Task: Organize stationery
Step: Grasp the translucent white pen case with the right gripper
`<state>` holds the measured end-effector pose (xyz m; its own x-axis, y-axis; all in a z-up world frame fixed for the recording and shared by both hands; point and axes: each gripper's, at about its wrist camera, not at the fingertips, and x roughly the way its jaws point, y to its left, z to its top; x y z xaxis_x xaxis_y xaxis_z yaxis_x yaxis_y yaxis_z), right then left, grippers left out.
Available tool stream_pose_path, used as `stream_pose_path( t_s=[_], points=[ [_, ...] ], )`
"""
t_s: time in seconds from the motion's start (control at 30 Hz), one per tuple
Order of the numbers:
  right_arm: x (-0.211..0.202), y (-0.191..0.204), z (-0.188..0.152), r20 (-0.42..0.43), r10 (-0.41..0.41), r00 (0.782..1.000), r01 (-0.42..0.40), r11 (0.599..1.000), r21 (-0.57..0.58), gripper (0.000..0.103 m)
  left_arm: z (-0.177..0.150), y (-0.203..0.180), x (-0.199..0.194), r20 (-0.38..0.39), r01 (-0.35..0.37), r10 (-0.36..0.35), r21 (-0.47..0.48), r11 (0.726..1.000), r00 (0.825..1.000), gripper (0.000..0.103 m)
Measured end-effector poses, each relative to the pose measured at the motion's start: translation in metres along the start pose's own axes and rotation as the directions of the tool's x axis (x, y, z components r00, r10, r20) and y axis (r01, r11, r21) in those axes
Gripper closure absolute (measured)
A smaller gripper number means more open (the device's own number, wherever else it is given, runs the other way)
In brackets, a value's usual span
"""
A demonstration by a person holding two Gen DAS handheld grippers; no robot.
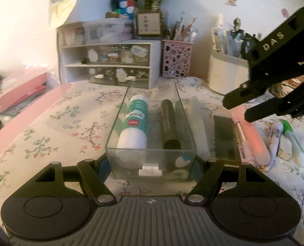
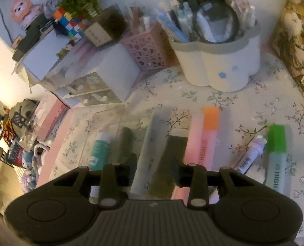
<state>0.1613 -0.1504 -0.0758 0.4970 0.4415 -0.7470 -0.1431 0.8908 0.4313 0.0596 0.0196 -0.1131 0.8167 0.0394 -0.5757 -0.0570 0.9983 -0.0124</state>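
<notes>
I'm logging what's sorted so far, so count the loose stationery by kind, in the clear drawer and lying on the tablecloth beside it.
Glue sticks: 1, teal and white, in the clear drawer
Dark tubes: 1, in the drawer
Highlighters: 2, orange-capped and green-capped, on the tablecloth
White markers: 1, on the tablecloth
Dark flat pieces: 1, on the tablecloth
Total: 6

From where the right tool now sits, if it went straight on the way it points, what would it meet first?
Probably the dark flat block lying on the floral tablecloth, right between the right tool's open fingers; the pale ruler-like strip beside it is almost as near. Blur makes depth uncertain.
</notes>
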Motion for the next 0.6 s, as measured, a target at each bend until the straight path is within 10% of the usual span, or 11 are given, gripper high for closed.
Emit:
stream_pose_path(
  t_s=[0.6],
  points=[
    [-0.0002, -0.0041, 0.0052, 0.010, -0.065, 0.998, 0.065, 0.998, -0.003, 0.080, -0.0016, 0.0081, -0.0011, 0.010, 0.017, -0.016, -0.049, 0.999, 1.000, 0.031]
  ],
)
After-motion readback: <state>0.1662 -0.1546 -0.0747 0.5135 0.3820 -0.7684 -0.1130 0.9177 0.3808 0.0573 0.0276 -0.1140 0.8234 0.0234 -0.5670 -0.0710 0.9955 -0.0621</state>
